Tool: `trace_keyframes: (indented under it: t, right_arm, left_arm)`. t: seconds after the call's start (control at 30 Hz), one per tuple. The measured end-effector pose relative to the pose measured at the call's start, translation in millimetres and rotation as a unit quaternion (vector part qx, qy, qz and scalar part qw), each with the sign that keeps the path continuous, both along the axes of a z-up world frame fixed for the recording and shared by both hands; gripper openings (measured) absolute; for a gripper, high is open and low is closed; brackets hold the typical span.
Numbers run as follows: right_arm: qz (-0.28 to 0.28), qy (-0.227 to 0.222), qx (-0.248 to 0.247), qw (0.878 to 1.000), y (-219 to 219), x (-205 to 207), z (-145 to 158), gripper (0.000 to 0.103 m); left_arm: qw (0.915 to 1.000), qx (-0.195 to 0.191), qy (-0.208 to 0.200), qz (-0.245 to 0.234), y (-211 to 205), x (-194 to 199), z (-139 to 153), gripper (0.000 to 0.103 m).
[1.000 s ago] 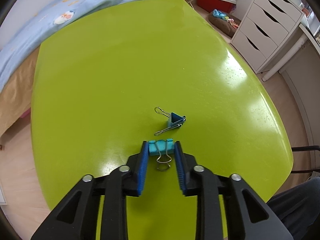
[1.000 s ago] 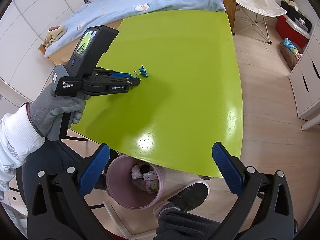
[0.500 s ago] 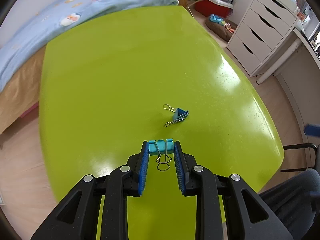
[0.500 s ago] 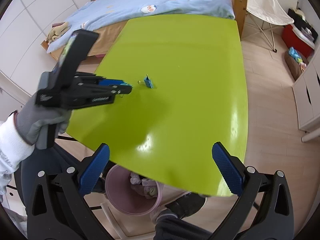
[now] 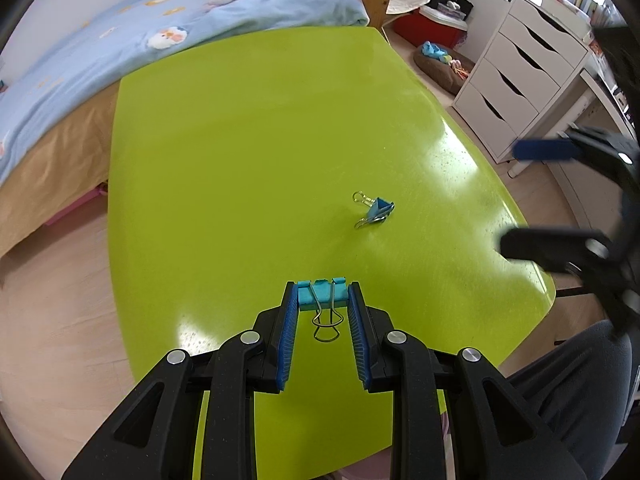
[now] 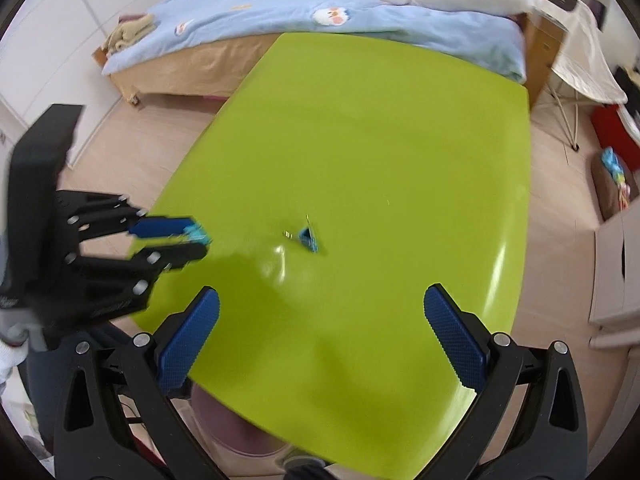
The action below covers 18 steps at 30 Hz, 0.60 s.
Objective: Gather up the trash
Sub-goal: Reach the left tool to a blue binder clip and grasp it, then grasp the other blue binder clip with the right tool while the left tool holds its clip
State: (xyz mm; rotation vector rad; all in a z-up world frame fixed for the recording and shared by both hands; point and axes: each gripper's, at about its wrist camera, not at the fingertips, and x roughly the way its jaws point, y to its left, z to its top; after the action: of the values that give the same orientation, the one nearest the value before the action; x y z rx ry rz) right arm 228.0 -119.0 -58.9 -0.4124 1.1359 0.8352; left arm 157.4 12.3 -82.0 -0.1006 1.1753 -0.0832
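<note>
Lime-green and glossy, the table [image 5: 248, 152] fills both views and serves as the anchor for everything else. Beyond its far edge stands a bed [image 6: 304, 12] under a pale blue quilt with plush toys heaped at one end; a white chest of drawers [image 5: 520, 76] stands off the table's right side in the left wrist view, with a red box [image 5: 432, 28] and a brown pet cushion [image 5: 440, 68] on the wooden floor between that chest and the bed. Under the table's near edge, a pink bin [image 6: 236, 432] peeks out, blurred.

The left gripper [image 5: 322, 300] hangs above the near part of the table, angled steeply down, its blue pads clamped on a turquoise binder clip [image 5: 322, 294] whose wire handles hang back between the fingers. In the right wrist view this same gripper shows at the table's left edge, carried by a grey-gloved hand [image 6: 20, 332].

The right gripper [image 6: 320, 336] sits over the near edge of the table, jaws spread wide with nothing between them; it appears blurred at the table's right side in the left wrist view.

A second blue binder clip [image 5: 374, 211] lies on its side on the tabletop, toward the middle, apart from both grippers.
</note>
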Motion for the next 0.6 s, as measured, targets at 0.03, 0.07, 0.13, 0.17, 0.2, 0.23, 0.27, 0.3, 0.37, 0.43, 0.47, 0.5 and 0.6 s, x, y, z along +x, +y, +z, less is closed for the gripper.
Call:
trace_keyframes:
  t: [0.03, 0.07, 0.13, 0.17, 0.2, 0.23, 0.27, 0.3, 0.37, 0.43, 0.47, 0.5, 0.6]
  right_arm:
    - [0.010, -0.001, -0.009, 1.000, 8, 3, -4, 0.100]
    - [0.018, -0.001, -0.016, 1.000, 15, 5, -8, 0.100]
    - [0.035, 0.001, -0.029, 0.999, 28, 7, -17, 0.100]
    - [0.042, 0.003, -0.032, 0.999, 32, 8, -21, 0.099]
    - [0.050, 0.007, -0.037, 0.998, 37, 10, -27, 0.094]
    - [0.057, 0.008, -0.048, 0.997, 41, 10, -32, 0.085]
    - [0.063, 0.008, -0.055, 0.996, 45, 11, -36, 0.082]
    - [0.069, 0.011, -0.059, 0.996, 48, 11, -41, 0.079]
    - [0.076, 0.019, -0.062, 0.995, 54, 14, -49, 0.073]
    - [0.079, 0.023, -0.064, 0.995, 60, 17, -56, 0.066]
    - [0.081, 0.025, -0.064, 0.994, 61, 18, -58, 0.064]
    - [0.083, 0.027, -0.066, 0.994, 64, 19, -61, 0.059]
    - [0.087, 0.028, -0.062, 0.994, 67, 20, -62, 0.047]
  left_arm:
    - [1.0000, 0.000, 0.001, 0.001, 2, -1, -1, 0.025]
    - [1.0000, -0.001, 0.001, 0.002, 3, -2, -1, 0.025]
    - [1.0000, -0.002, 0.002, 0.004, 6, -5, -2, 0.025]
    - [1.0000, -0.002, 0.002, 0.005, 7, -7, -2, 0.025]
    - [1.0000, -0.003, 0.002, 0.006, 9, -8, -3, 0.025]
    - [1.0000, -0.004, 0.002, 0.007, 10, -10, -3, 0.025]
    - [1.0000, -0.004, 0.002, 0.007, 11, -11, -3, 0.025]
    - [0.9999, -0.005, 0.002, 0.009, 13, -12, -3, 0.025]
    - [0.9999, -0.007, 0.002, 0.012, 15, -16, -3, 0.025]
    - [0.9999, -0.008, 0.002, 0.014, 18, -19, -3, 0.025]
    - [0.9998, -0.009, 0.003, 0.015, 20, -20, -4, 0.025]
    - [0.9998, -0.010, 0.003, 0.017, 21, -22, -4, 0.025]
    - [0.9997, -0.014, 0.005, 0.020, 24, -24, -7, 0.025]
